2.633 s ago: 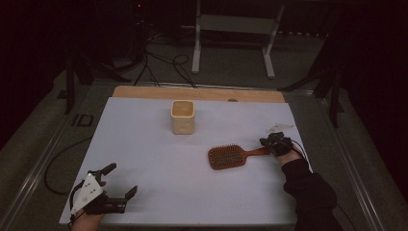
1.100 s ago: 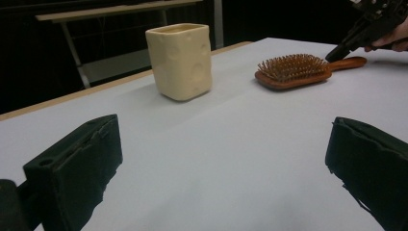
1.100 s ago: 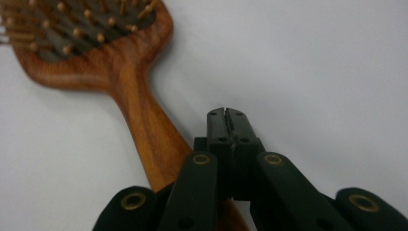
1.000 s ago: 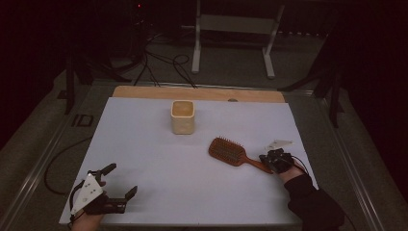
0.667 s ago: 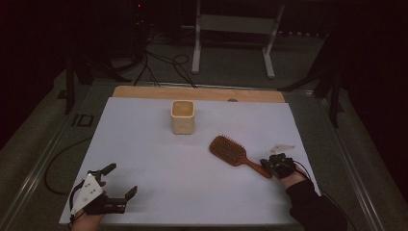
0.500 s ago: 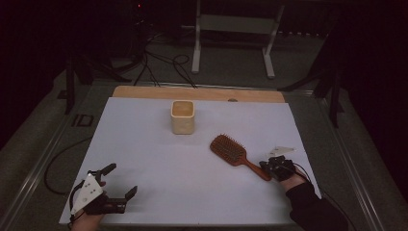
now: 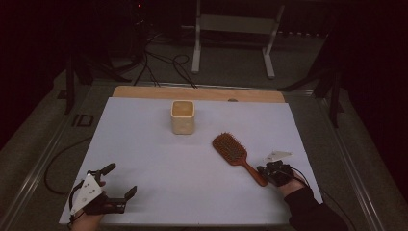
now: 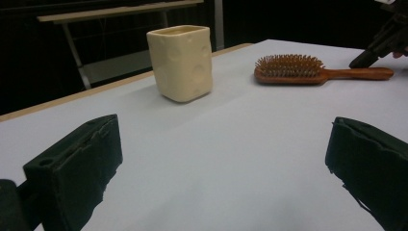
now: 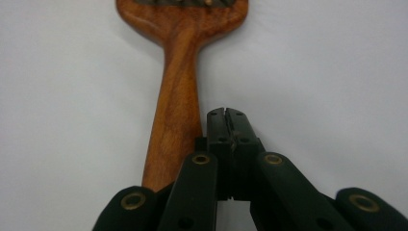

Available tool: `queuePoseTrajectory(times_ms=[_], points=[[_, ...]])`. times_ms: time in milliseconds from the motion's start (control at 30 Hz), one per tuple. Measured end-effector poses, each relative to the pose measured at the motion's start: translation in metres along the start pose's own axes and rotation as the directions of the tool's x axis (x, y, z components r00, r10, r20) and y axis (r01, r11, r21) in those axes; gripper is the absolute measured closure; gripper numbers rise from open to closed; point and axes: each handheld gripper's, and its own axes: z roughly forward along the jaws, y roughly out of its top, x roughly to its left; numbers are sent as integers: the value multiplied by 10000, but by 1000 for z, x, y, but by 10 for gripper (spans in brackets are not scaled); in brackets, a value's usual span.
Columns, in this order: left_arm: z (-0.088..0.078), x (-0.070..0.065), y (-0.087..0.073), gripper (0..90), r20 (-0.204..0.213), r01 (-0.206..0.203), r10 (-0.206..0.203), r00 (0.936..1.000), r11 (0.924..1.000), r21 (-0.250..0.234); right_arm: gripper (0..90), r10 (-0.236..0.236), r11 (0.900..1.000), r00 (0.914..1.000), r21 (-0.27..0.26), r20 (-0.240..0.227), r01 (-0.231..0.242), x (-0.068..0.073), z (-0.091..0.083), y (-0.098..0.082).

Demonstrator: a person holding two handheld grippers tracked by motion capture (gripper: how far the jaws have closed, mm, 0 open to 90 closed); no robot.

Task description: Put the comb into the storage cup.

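Note:
A wooden hairbrush (image 7: 231, 149) lies bristles-up and slantwise at the right of the white table, its handle toward my right gripper (image 7: 263, 170). In the right gripper view the jaws (image 9: 226, 115) are shut with nothing between them, and they rest against the right side of the brush handle (image 9: 175, 110). A cream square cup (image 7: 183, 117) stands upright at the middle back. My left gripper (image 7: 121, 179) lies open at the front left corner, far from both. The left gripper view looks between its wide-apart jaws (image 8: 221, 159) at the cup (image 8: 180, 62), the brush (image 8: 288, 70) and the right gripper (image 8: 380, 43).
The white sheet (image 7: 144, 144) covers the table, with a wooden strip (image 7: 144, 91) along the far edge. Beyond it are dark floor, cables (image 7: 159, 62) and a metal stand (image 7: 231, 43).
My right gripper has moved toward the table's near edge, and the brush has swung with it from lying crosswise to lying slantwise. The left gripper has stayed still.

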Motion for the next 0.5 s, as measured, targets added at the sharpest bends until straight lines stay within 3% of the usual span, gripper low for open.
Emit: queuePoseTrajectory(times_ms=[500], points=[[0,0,0,0,7,-33,33,10000,10000,21,900,-177,9998,9996,127,-219,180,12,-1,-2]])
